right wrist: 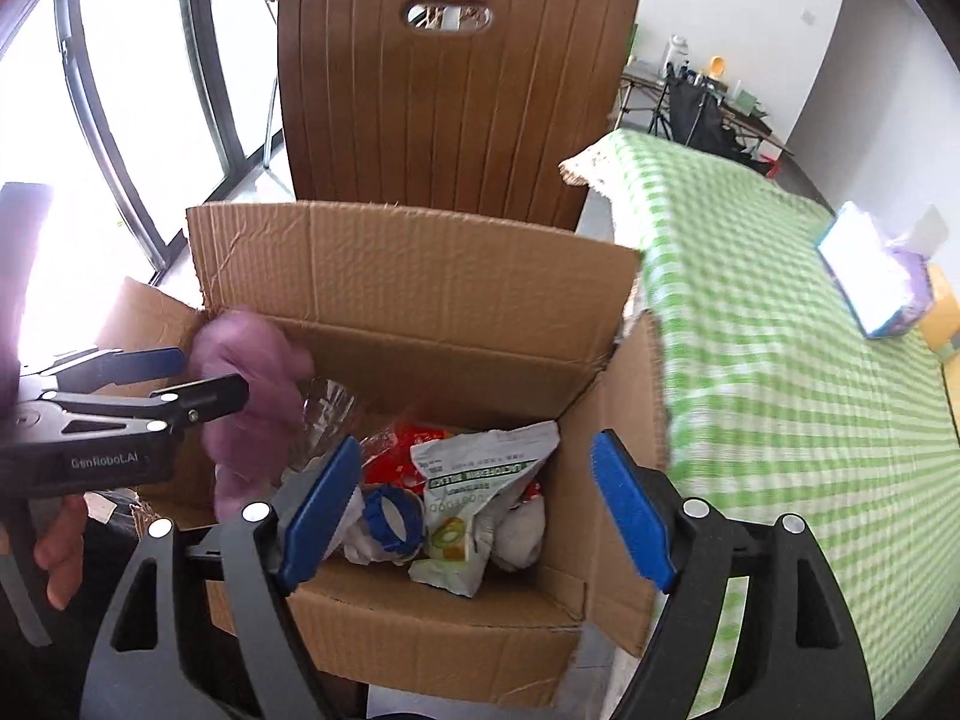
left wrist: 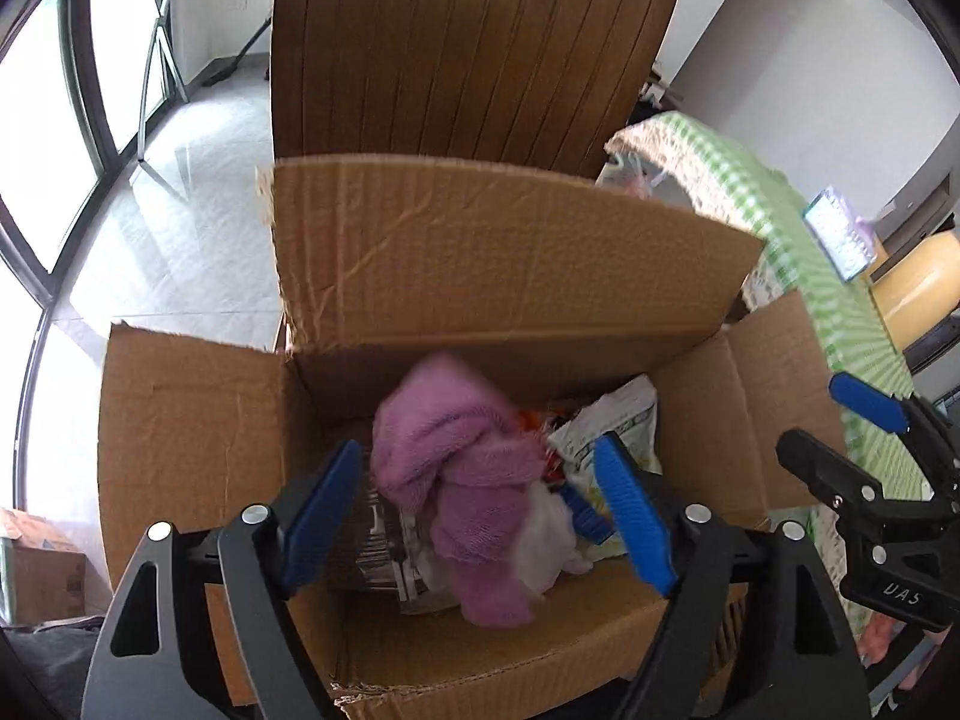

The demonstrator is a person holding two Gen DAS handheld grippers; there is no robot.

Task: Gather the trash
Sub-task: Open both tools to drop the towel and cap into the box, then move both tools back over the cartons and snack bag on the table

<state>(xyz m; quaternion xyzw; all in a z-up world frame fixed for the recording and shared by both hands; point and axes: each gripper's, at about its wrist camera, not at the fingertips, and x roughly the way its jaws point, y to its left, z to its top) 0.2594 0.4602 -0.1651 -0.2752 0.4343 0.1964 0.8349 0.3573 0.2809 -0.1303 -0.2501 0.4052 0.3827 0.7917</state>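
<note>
The left gripper (left wrist: 480,510) and right gripper (right wrist: 477,507) are both hanging with jaws spread wide, gripping nothing. The left one's side is showing "GenRobot.AI" in the right wrist view. Below them, a blurred purple cloth (left wrist: 462,480) is sitting in the open cardboard box (left wrist: 510,264) beside a crumpled white snack wrapper (right wrist: 474,492) with green print. A brown chair (right wrist: 456,96) is standing behind.
</note>
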